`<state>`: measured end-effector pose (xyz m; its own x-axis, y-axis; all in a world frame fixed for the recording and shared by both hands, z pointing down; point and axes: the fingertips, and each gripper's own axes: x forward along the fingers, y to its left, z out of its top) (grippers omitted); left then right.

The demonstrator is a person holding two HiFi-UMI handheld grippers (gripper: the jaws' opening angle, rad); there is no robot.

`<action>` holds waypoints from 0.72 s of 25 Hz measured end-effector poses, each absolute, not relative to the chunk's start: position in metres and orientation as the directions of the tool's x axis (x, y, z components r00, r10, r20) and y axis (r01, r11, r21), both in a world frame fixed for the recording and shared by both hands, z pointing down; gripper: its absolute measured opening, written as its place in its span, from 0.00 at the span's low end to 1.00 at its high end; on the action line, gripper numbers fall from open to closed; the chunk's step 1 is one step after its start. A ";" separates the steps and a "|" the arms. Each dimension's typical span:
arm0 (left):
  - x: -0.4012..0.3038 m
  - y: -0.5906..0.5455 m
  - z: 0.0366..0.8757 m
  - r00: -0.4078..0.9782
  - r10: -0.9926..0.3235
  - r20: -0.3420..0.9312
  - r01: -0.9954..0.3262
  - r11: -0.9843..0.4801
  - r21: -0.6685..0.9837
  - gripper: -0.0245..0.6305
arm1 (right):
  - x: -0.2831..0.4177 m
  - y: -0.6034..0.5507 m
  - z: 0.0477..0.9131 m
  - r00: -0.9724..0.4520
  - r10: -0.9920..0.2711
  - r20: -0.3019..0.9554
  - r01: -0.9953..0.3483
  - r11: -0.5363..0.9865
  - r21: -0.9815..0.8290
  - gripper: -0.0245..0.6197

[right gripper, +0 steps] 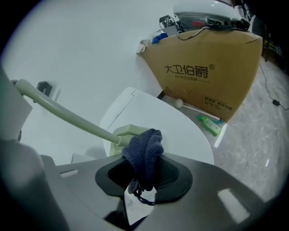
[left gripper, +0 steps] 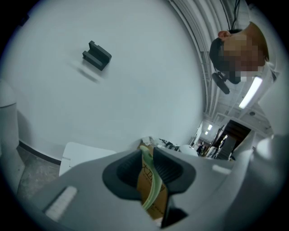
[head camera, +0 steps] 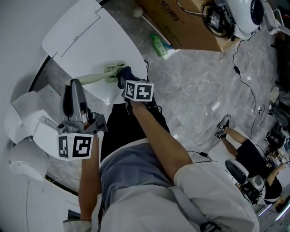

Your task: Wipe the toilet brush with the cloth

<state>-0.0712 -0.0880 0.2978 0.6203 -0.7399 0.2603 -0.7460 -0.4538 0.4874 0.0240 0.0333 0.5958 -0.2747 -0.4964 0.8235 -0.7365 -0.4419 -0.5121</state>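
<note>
The pale green toilet brush (head camera: 96,77) lies level over the white toilet lid (head camera: 81,31), with its head (head camera: 113,70) near the lid's front edge. My left gripper (head camera: 74,86) is shut on the handle's end; the thin green handle (left gripper: 152,182) shows pinched between its jaws. A dark blue cloth (head camera: 125,74) is bunched in my shut right gripper (head camera: 127,80). In the right gripper view the cloth (right gripper: 144,153) rests against the near side of the brush head (right gripper: 128,132), and the handle (right gripper: 67,115) runs off to the upper left.
A cardboard box (head camera: 181,27) stands behind the toilet, with a green bottle (head camera: 158,45) and a white ball (head camera: 137,12) on the grey marble floor beside it. Cables (head camera: 242,77) trail at right. Another person (head camera: 247,152) sits at far right.
</note>
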 end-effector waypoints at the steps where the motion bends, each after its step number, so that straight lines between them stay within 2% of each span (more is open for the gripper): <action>1: -0.071 -0.088 0.298 0.619 -0.740 0.261 -0.747 -0.453 0.487 0.04 | 0.028 0.031 0.600 -0.290 -0.481 0.827 -0.744 -0.430 -0.511 0.21; 10: -0.075 -0.084 0.300 0.607 -0.749 0.264 -0.755 -0.441 0.484 0.04 | 0.028 0.010 0.610 -0.383 -0.338 0.860 -0.866 -0.192 -0.461 0.21; 18: -0.076 -0.084 0.300 0.598 -0.754 0.271 -0.762 -0.431 0.483 0.04 | 0.019 0.000 0.603 -0.476 -0.291 0.829 -0.851 -0.084 -0.518 0.21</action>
